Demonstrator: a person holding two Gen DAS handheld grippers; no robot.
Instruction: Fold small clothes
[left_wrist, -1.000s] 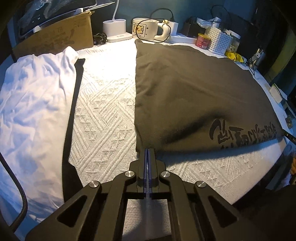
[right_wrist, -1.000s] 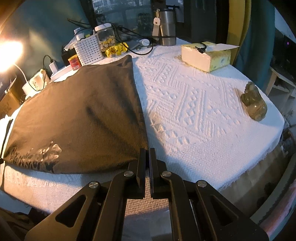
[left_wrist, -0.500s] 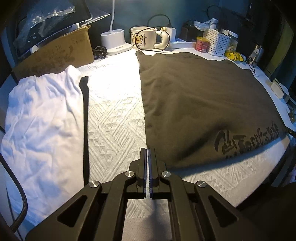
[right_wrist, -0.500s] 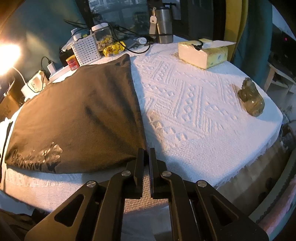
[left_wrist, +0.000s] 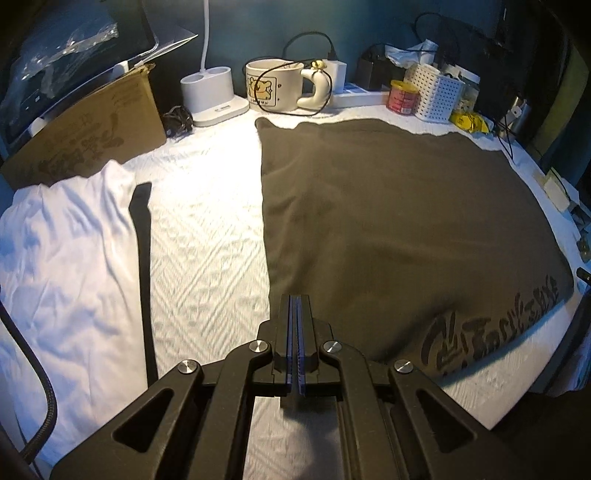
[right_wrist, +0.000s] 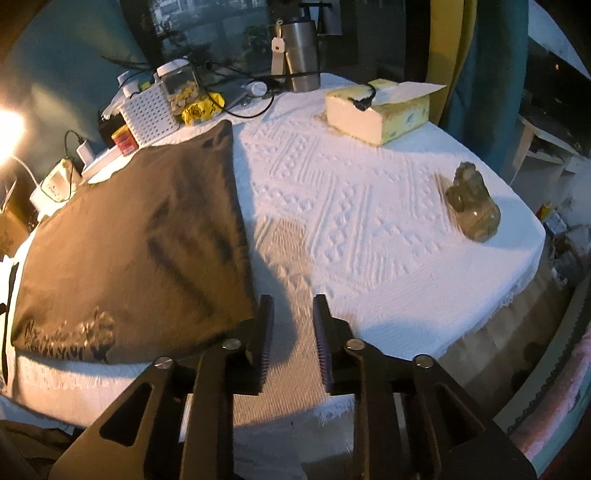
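Currently, status by item:

Right claw (right_wrist: 291, 325): jaws are opening; one second back they were pressed together at the near right corner of the dark garment (right_wrist: 140, 236). Nothing is seen between them now, only white cover.

Left claw (left_wrist: 294, 321): jaws together, nothing pinched. It was sitting on the garment's near left corner a second back; it is now seen pulled back, with the corner lying flat beyond its tips.

Dark garment: laid flat on the worktop (right_wrist: 369, 206), folded edges straight, printed lettering along the near hem.

Meaning for task: both corners appear released, so this fold is judged placed. A next fold or the next piece is likely due.

Left view only: white garment (left_wrist: 66, 258), crumpled at the worktop's left side, well apart from the dark one, apparently not yet folded; mug (left_wrist: 273, 88) and cardboard box (left_wrist: 85, 129) at the back.

Right view only: tissue box (right_wrist: 380, 107) and small figurine (right_wrist: 472, 203) on the bare right half of the worktop.
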